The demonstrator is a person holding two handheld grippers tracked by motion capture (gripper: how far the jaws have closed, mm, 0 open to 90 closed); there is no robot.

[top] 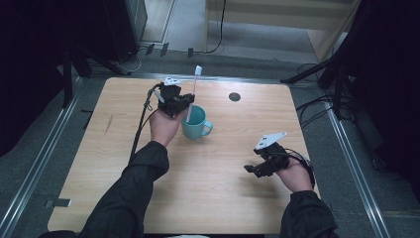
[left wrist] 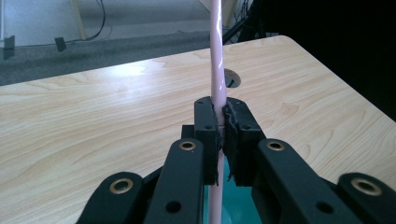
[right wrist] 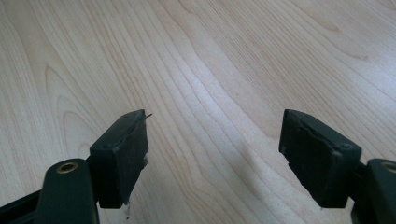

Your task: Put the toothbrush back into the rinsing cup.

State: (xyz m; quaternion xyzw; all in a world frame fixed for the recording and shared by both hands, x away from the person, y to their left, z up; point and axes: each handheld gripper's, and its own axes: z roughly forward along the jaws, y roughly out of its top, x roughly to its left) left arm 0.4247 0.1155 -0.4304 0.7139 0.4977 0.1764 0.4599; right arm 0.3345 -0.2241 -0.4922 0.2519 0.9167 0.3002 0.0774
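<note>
A pink toothbrush [top: 194, 91] with a white head stands nearly upright, its lower end inside a teal mug [top: 196, 124] near the middle of the wooden table [top: 213, 198]. My left gripper [top: 184, 101] is shut on the toothbrush's handle [left wrist: 217, 70] just above the mug's rim [left wrist: 229, 184]. In the left gripper view the pink handle runs up between the closed jaws. My right gripper [top: 251, 169] hovers open over bare tabletop at the front right, with nothing between its fingers [right wrist: 122, 149].
A round cable hole [top: 235, 96] sits in the table's far right part. Metal rails run along both sides of the table, with tripod legs and cables on the floor behind. Bare wood lies between the mug and my right gripper.
</note>
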